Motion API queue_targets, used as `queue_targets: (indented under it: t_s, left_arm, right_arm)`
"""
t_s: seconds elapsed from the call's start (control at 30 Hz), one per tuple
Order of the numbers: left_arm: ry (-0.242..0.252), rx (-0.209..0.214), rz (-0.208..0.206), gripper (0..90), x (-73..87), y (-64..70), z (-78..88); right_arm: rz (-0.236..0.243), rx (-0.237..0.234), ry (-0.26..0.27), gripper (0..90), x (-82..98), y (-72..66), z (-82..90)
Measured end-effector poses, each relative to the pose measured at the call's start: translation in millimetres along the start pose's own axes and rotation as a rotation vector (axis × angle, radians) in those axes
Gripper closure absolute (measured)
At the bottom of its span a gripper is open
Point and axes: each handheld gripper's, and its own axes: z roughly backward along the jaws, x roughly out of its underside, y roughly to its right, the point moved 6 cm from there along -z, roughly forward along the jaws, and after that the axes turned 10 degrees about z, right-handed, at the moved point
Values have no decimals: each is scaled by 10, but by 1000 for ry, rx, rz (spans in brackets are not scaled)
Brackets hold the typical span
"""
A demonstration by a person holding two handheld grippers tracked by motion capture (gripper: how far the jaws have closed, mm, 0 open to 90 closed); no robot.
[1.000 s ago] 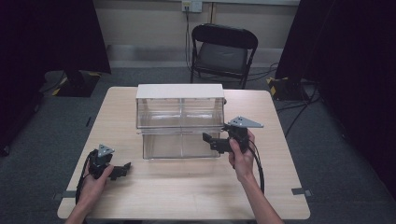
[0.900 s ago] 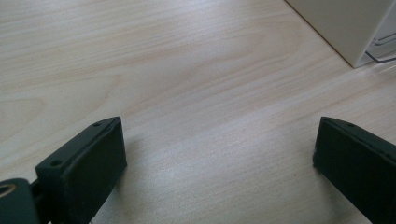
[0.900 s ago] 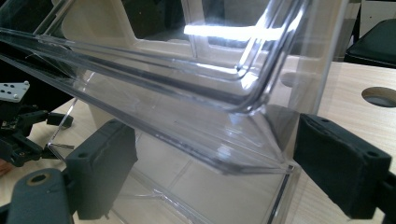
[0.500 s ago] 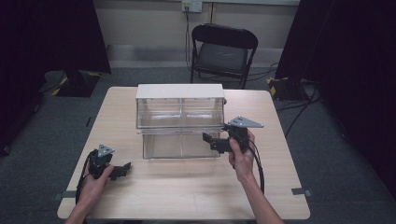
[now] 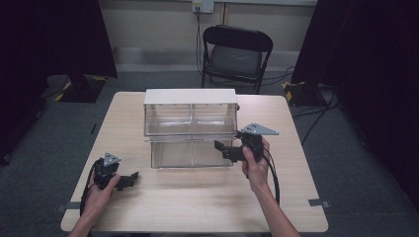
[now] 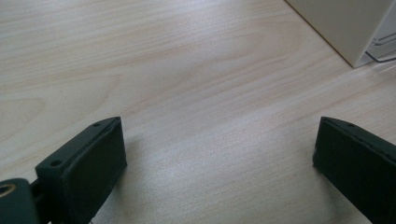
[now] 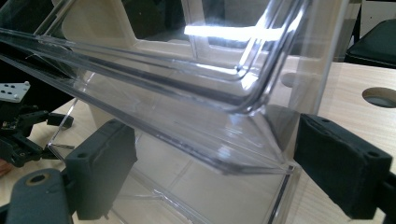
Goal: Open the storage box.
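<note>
The table (image 5: pixel 197 207) is pale wood with a wavy grain. The organizer (image 5: pixel 190 129) is clear plastic with a cream-white top. Both the left gripper (image 5: pixel 129 179) and the right gripper (image 5: pixel 221 148) are black (each carries a grey plate).

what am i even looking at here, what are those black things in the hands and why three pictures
A person sits at a wooden table holding a hand-held two-jaw gripper in each hand. The high view looks down from above: the left gripper rests low on the table, and the right gripper is at the right front corner of a clear plastic drawer unit with a white top. The other two pictures come from cameras riding on each gripper. The left one shows its open jaws over bare wood. The right one shows open jaws on either side of a corner of the clear unit, not clamped. Nothing is held.
</note>
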Motion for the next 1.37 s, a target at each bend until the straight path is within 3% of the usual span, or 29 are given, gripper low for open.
queue_targets:
  t_s: [1.37]
  left_arm:
    - [-2, 4, -4, 15, -2, -3, -2]
  right_arm:
    - [2, 1, 3, 114, -3, -10, -5]
